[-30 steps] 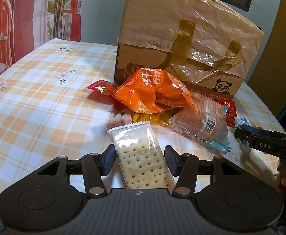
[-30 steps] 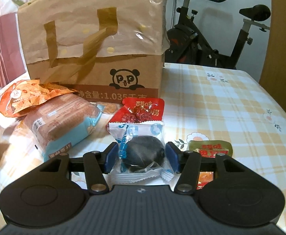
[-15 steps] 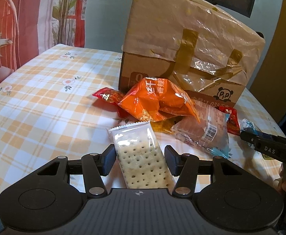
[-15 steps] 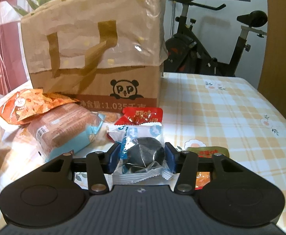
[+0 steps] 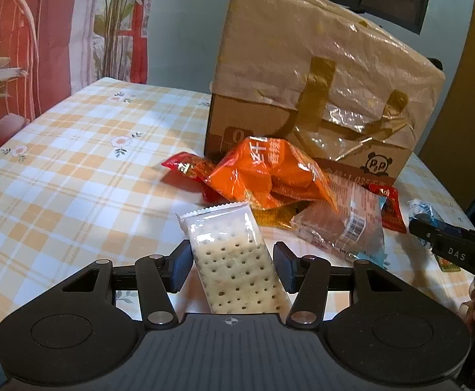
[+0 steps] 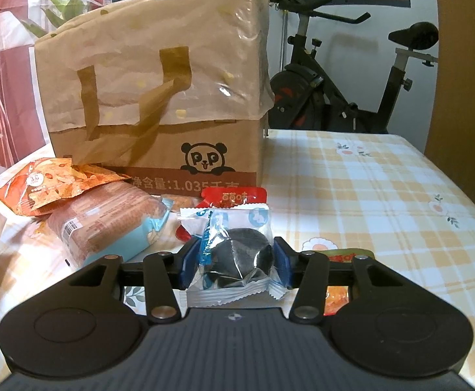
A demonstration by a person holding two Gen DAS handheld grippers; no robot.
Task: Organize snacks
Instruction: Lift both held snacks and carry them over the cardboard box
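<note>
My left gripper (image 5: 232,265) is shut on a clear cracker packet (image 5: 234,260) and holds it above the checked tablecloth. My right gripper (image 6: 236,260) is shut on a clear wrapper with a dark round cake (image 6: 237,254). Ahead lie an orange snack bag (image 5: 270,172) (image 6: 55,184), a brown bread pack with blue end (image 5: 341,224) (image 6: 107,221) and red sachets (image 5: 185,167) (image 6: 234,197). The right gripper shows at the right edge of the left wrist view (image 5: 449,244).
A cardboard box under a tan bag with handles (image 5: 319,97) (image 6: 159,97) stands behind the snacks. A green-topped sachet (image 6: 345,255) lies by my right gripper. An exercise bike (image 6: 351,91) stands beyond the table's far edge.
Both grippers have risen with their packets still held; the table and snack pile sit lower and farther in both views.
</note>
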